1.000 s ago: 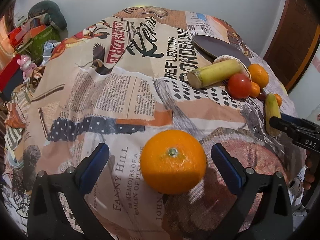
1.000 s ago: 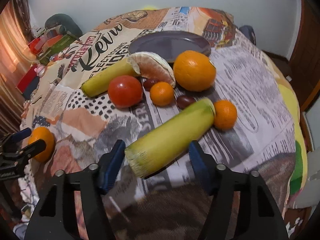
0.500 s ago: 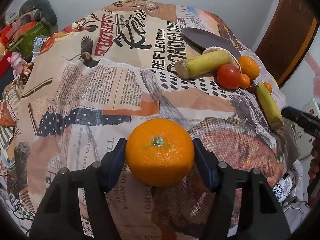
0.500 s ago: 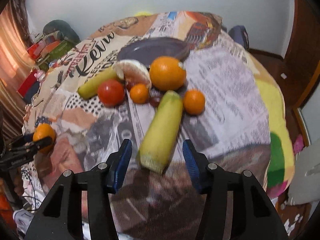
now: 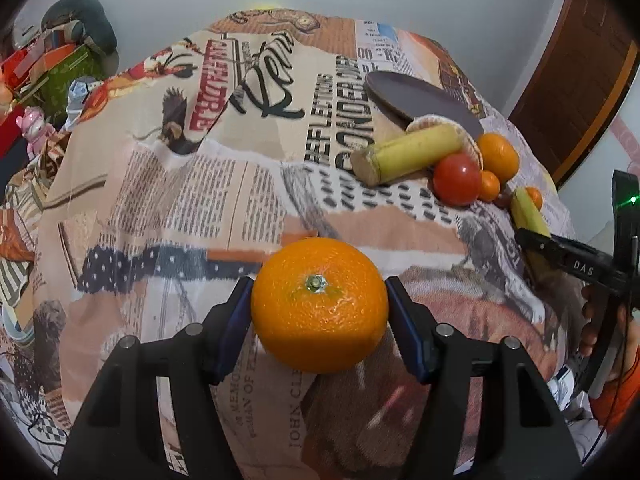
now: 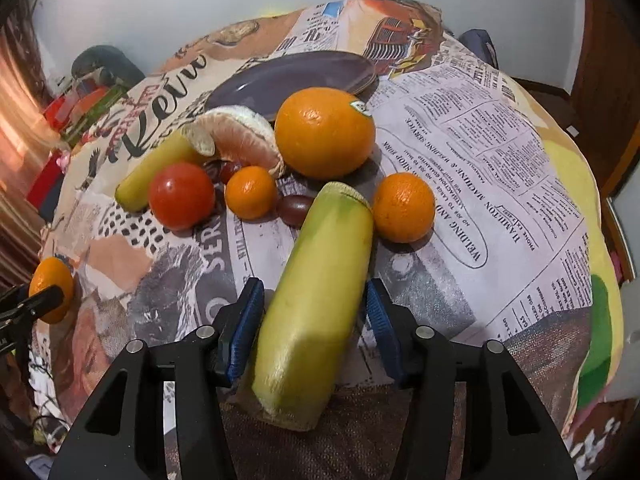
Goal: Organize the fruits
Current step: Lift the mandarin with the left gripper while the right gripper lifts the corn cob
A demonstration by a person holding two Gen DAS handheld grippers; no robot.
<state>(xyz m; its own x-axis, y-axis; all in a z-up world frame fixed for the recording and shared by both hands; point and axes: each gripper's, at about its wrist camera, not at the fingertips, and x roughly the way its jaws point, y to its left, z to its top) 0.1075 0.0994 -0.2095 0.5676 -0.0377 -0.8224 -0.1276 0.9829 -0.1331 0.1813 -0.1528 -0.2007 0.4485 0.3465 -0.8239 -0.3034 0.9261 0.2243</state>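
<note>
the left gripper [image 5: 319, 312] has its blue pads pressed to both flanks of a big orange [image 5: 319, 305], stem end up, so the round fruit cannot roll on the soft newsprint-patterned cloth [image 5: 208, 184]; whether it is lifted off the cloth cannot be told. the right gripper [image 6: 314, 330] straddles the cut banana piece [image 6: 316, 312] lengthwise, jaws open, with a gap on the right side, likely lined up for a squeeze across its width. beyond it the other fruits cluster near the dark plate [image 6: 296, 74], probably where they are meant to go: a stickered orange [image 6: 325, 132], peeled orange half [image 6: 244, 142], tomato [image 6: 182, 195], small mandarins and another banana piece [image 6: 156, 174]. the cloth reads "reflections", "hamilton machine & welding service" and "john cle…"; the right gripper's arm, seen from the left, is marked "das".
</note>
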